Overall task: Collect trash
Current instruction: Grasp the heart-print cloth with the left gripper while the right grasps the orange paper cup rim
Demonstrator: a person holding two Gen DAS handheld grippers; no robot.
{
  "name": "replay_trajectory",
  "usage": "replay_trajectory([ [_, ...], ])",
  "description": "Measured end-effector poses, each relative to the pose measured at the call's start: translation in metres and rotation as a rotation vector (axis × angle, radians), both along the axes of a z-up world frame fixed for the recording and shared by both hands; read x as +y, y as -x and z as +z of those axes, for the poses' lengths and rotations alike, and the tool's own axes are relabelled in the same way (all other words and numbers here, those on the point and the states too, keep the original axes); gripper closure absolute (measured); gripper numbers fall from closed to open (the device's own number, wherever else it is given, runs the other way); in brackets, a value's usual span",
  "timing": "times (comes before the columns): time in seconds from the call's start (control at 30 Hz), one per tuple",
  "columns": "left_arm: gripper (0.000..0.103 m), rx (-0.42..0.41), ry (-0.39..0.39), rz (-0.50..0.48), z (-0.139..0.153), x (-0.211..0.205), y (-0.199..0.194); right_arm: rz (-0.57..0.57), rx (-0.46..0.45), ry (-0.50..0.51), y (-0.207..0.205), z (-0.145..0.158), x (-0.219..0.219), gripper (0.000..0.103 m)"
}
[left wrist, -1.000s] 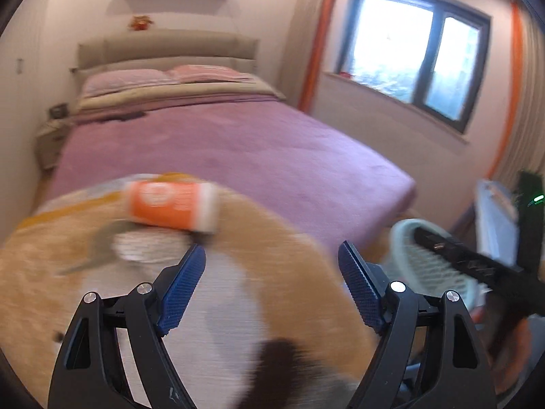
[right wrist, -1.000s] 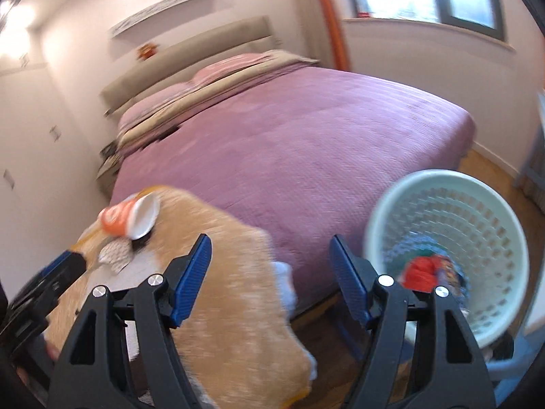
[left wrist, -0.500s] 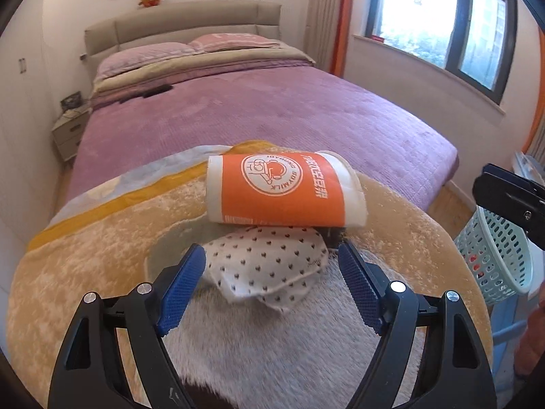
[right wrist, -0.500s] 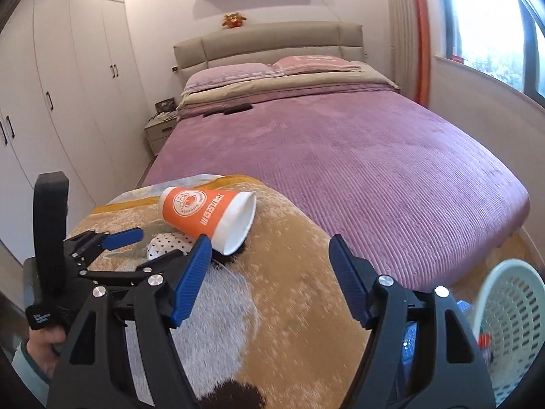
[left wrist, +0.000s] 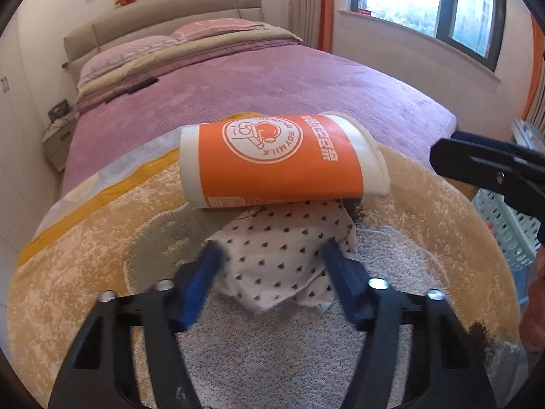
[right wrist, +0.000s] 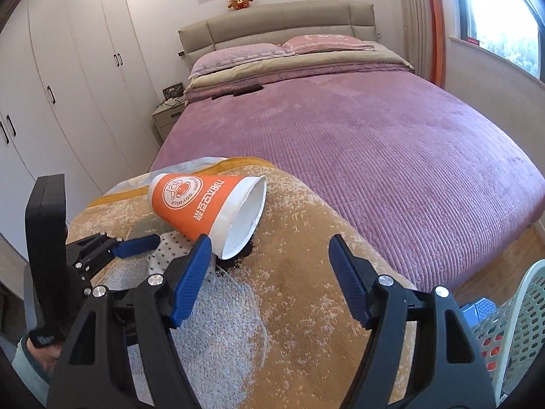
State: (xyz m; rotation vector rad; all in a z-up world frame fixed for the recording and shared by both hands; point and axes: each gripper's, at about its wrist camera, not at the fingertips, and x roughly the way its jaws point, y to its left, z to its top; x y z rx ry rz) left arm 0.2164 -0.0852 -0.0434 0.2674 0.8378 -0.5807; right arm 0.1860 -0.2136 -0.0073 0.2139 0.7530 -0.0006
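Note:
An orange and white paper cup (left wrist: 279, 162) lies on its side on a fuzzy tan rug surface (left wrist: 102, 238); it also shows in the right wrist view (right wrist: 207, 209). A white tissue with small dark hearts (left wrist: 282, 255) lies just in front of the cup, partly under it. My left gripper (left wrist: 272, 269) is open, its blue pads on either side of the tissue and blurred by motion. My right gripper (right wrist: 269, 269) is open and empty, with its left pad beside the cup's mouth. The tissue peeks out in the right wrist view (right wrist: 167, 248).
A purple bed (right wrist: 357, 129) lies behind the rug surface. A pale green perforated basket (right wrist: 511, 323) with some trash stands at the right; it also shows in the left wrist view (left wrist: 504, 225). White wardrobes (right wrist: 68, 68) line the left wall.
My left gripper has moved in on the tissue and its jaws have narrowed around it. The right gripper has come closer to the cup.

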Motion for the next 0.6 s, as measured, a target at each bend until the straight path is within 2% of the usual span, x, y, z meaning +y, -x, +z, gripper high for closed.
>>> replay_trajectory([
  [0.13, 0.066, -0.035, 0.016, 0.013, 0.003, 0.005, 0.003, 0.001, -0.004, 0.043, -0.005, 0.001, 0.007, 0.035],
  [0.2, 0.082, -0.044, 0.024, 0.018, 0.004, 0.007, 0.005, 0.010, 0.000, 0.033, -0.009, 0.001, 0.009, 0.035],
  [0.3, 0.091, -0.040, 0.030, 0.029, 0.005, 0.011, 0.010, 0.007, 0.015, 0.031, -0.018, -0.003, 0.010, 0.035],
  [0.43, 0.093, -0.018, 0.047, 0.050, 0.009, 0.021, 0.021, -0.001, 0.027, 0.063, -0.027, -0.009, 0.019, 0.035],
  [0.6, 0.094, -0.010, 0.055, 0.103, 0.016, 0.045, 0.040, 0.037, 0.046, 0.028, -0.040, -0.017, 0.029, 0.035],
])
